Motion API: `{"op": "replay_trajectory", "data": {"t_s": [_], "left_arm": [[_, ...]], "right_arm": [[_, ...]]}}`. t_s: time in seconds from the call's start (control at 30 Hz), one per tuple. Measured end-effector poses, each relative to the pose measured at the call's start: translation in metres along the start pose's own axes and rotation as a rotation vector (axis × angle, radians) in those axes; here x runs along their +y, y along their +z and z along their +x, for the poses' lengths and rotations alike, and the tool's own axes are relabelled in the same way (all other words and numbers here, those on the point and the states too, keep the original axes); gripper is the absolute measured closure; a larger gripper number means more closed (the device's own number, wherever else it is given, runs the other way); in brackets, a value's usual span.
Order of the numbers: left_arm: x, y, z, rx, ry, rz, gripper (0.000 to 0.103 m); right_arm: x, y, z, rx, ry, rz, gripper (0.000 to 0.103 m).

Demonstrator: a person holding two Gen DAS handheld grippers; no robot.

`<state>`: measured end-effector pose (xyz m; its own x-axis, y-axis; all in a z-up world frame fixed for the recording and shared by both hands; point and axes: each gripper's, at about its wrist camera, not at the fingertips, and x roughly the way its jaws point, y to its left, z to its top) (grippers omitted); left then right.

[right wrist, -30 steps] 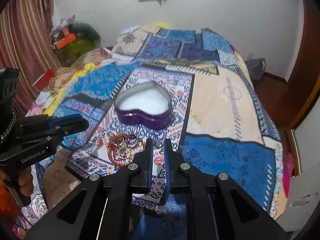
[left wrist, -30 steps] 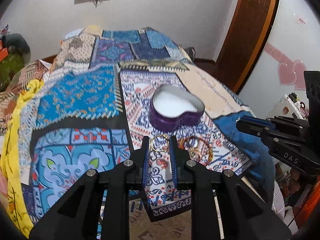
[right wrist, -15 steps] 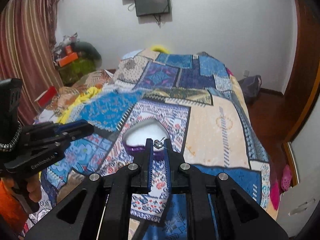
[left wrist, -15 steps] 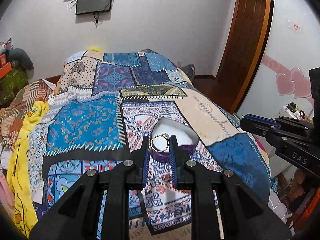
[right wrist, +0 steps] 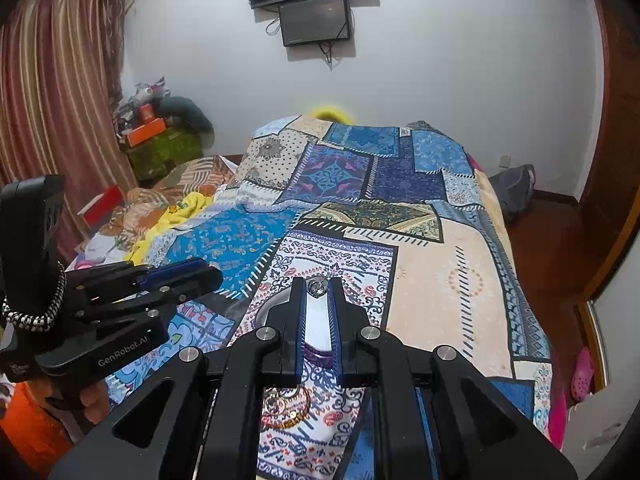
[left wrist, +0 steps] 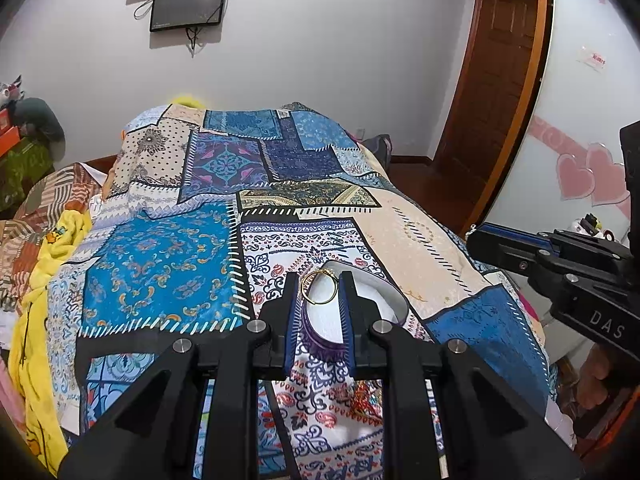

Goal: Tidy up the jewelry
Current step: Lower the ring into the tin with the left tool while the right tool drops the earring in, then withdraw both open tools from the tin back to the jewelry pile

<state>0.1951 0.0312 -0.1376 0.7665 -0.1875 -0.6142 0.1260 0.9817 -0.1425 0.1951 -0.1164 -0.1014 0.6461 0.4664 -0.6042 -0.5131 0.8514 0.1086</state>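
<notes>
Patchwork quilt [left wrist: 160,264] covers the bed, two dark screens [right wrist: 314,20] on the wall at 12 o'clock, striped curtain [right wrist: 52,120] at 9.

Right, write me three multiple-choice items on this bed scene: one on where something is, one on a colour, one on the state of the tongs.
1. Where does the heart-shaped box sit?
A. On the patchwork bedspread
B. On the wooden floor
C. On the wall shelf

2. What colour is the ring in the left tongs?
A. Red
B. Gold
C. Black

3. What state are the right tongs in?
A. Wide open and empty
B. Shut on a small silver pendant
C. Shut on a yellow cloth

Answers:
1 A, the box rests on the patterned cover just beyond both pairs of tongs.
2 B, the thin hoop between the blue pads shines gold.
3 B, the pads stand close together with the silvery piece pinched at their tips.
</notes>
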Motion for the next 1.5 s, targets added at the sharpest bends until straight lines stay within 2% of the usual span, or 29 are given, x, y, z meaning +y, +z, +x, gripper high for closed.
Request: {"op": "replay_trajectory", "data": {"t_s": [0.4,0.77,1.23,1.5], "left_arm": [[0.002,-0.004,0.050,0.099,-0.028,0.025,0.085],[-0.003,-0.009,0.069,0.156,-0.061,0.058,0.085],[-0.003,-0.009,0.075,0.178,-0.056,0.064,0.085],[0.003,-0.007,0.062,0.162,-0.043,0.039,0.085]], "right_arm": [[-0.006,-0.005,0.042,0.101,0.054,-0.001,0.093],[-0.015,-0.009,0.076,0.213,0.076,-0.031,0.094],[-0.019,-0.018,0.097,0.301,0.083,-0.050,0.094],[-0.019,-0.021,0.097,0.328,0.070,-0.054,0.092]]}}
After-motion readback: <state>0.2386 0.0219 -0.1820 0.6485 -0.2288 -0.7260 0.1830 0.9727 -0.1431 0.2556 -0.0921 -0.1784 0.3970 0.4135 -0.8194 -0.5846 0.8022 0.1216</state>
